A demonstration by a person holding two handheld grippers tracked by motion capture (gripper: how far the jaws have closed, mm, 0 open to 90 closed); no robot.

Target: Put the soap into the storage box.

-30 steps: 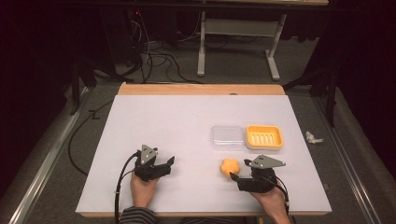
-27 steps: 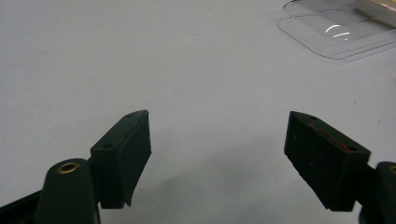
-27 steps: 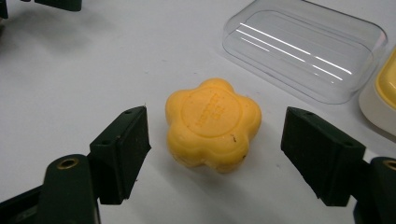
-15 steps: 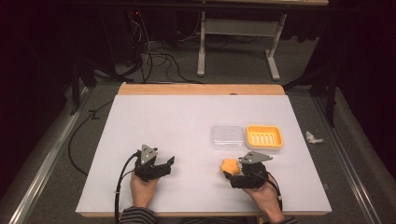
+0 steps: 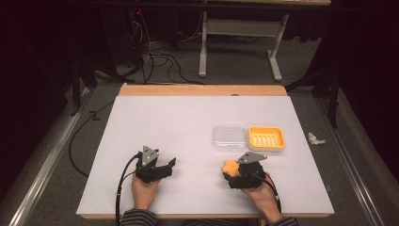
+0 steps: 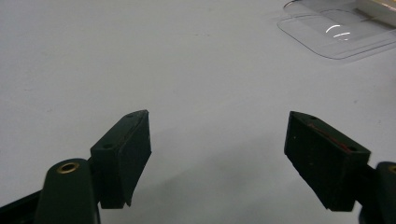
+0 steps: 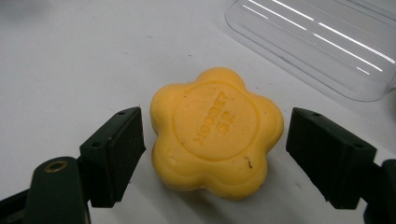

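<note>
Jaws: right gripper just opened, wide around yellow soap, pads clear | left gripper wide open, empty | soap flat on worktop, near right

The tabletop is a flat white sheet with a bare wooden strip along its far edge. On its right half a yellow flower-shaped soap bar lies flat, its embossed face up. Just beyond it sits a clear plastic lid, and touching the lid's right side stands a yellow soap dish with a slotted bottom. On the floor right of the tabletop lies a crumpled white scrap.
</note>
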